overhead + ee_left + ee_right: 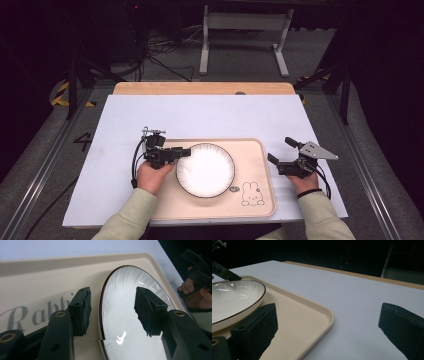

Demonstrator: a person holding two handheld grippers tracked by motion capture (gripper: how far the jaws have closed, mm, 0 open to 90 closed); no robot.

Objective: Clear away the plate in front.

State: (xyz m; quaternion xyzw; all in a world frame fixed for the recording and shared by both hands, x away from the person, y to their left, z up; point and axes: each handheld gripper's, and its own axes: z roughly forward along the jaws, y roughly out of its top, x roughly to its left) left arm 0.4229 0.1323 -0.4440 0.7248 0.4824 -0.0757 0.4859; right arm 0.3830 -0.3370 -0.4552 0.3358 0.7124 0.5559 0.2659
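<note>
The plate [205, 170] looks like glossy glazed ceramic, ribbed towards its dark rim. Beneath it, the beige tray [250, 150] seems smooth matt plastic. The bench [210, 117] around the tray is matt white, edged in wood.

Plate [205, 170]: round, white, shallow, fine radial ribbing on the inside, thin dark rim line. Glossy, light glints on it, nothing in it. Sits flat and upright on the beige tray [260, 200], left of the tray's middle, just left of the rabbit print [252, 194]. Its left rim lies between the left claw [113, 308] pads, which don't press on it.
</note>
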